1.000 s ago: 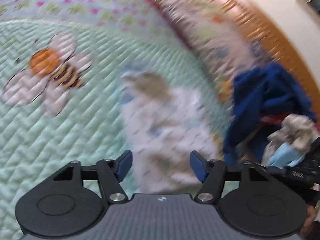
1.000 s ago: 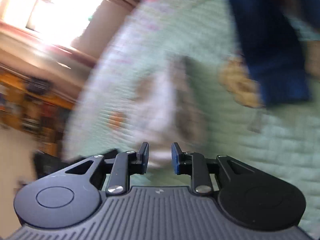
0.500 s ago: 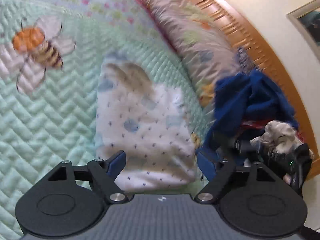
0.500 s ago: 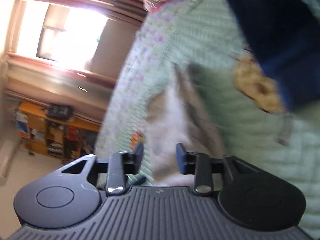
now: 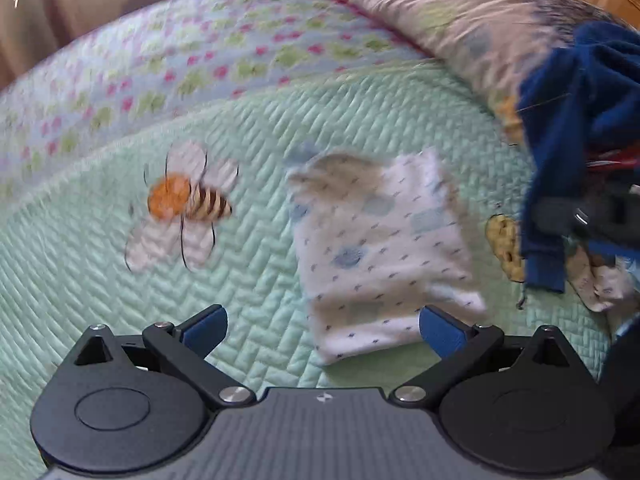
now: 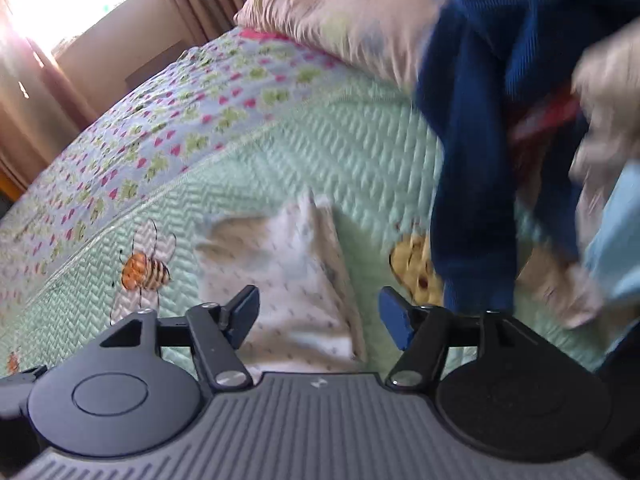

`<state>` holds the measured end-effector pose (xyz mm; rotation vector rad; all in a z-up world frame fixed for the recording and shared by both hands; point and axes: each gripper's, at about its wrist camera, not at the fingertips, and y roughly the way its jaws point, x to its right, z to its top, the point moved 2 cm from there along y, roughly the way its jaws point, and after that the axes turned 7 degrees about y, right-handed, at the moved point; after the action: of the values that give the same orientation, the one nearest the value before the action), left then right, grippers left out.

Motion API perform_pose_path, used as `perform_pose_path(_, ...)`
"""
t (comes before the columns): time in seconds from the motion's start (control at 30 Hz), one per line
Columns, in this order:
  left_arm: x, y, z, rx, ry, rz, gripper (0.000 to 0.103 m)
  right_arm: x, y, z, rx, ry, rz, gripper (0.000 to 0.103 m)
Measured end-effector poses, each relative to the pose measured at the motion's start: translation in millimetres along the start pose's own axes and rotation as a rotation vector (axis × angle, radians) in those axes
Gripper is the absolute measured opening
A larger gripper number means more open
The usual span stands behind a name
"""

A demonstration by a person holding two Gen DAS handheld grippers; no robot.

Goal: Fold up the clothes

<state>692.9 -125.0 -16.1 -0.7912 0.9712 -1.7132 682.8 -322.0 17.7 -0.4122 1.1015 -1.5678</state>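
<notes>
Left gripper (image 5: 322, 328), right gripper (image 6: 318, 316): spread wide, empty. Folded white dotted cloth square (image 5: 380, 248): flat on mint-green quilted bedspread (image 5: 80, 300), long axis running away; bare quilt leftward. Rumpled navy-blue garment (image 5: 576, 128): heaped just right.

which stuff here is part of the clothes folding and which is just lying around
Part of the job:
- folded white dotted garment
- crumpled dark blue garment in the unfolded pile
- pale beige garment and light blue cloth beside it
- left gripper, right gripper, both open

Just there:
- green quilted bedspread with a bee patch
- floral pillow
</notes>
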Motion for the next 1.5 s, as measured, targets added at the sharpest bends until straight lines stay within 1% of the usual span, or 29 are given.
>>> perform_pose_path(0.1,9,-27,14,-0.028,0.027,0.069,0.102,-26,-24,12,-0.003,-0.040,-0.044,0.081)
perform_pose_path(0.2,17,-52,25,-0.056,0.042,0.127,0.102,-44,-34,15,-0.028,-0.085,-0.103,0.082)
perform_pose_path(0.27,16,-57,27,-0.067,0.022,0.127,0.102,-51,-36,12,-0.061,-0.101,-0.136,0.082)
perform_pose_path(0.33,16,-59,27,-0.075,0.018,0.152,0.102,-54,-38,6,-0.086,-0.106,-0.144,0.082)
perform_pose_path(0.47,19,-57,22,-0.093,0.028,0.188,0.102,-59,-39,-6,-0.107,-0.111,-0.154,0.082)
perform_pose_path(0.6,21,-49,9,-0.137,0.032,0.194,0.102,-50,-32,-19,-0.168,-0.109,-0.175,0.082)
perform_pose_path(0.73,23,-50,0,-0.148,0.032,0.188,0.102,-46,-26,-30,-0.212,-0.143,-0.208,0.082)
perform_pose_path(1.03,23,-55,-19,-0.160,0.045,0.179,0.102,-41,-23,-33,-0.210,-0.154,-0.225,0.082)
perform_pose_path(1.2,11,-51,-32,-0.180,0.028,0.182,0.102,-41,-19,-50,-0.230,-0.176,-0.233,0.082)
perform_pose_path(1.3,4,-51,-37,-0.185,0.025,0.185,0.102,-41,-19,-58,-0.241,-0.167,-0.230,0.082)
perform_pose_path(1.5,-14,-51,-36,-0.183,0.004,0.197,0.102,-61,-11,-64,-0.247,-0.207,-0.215,0.082)
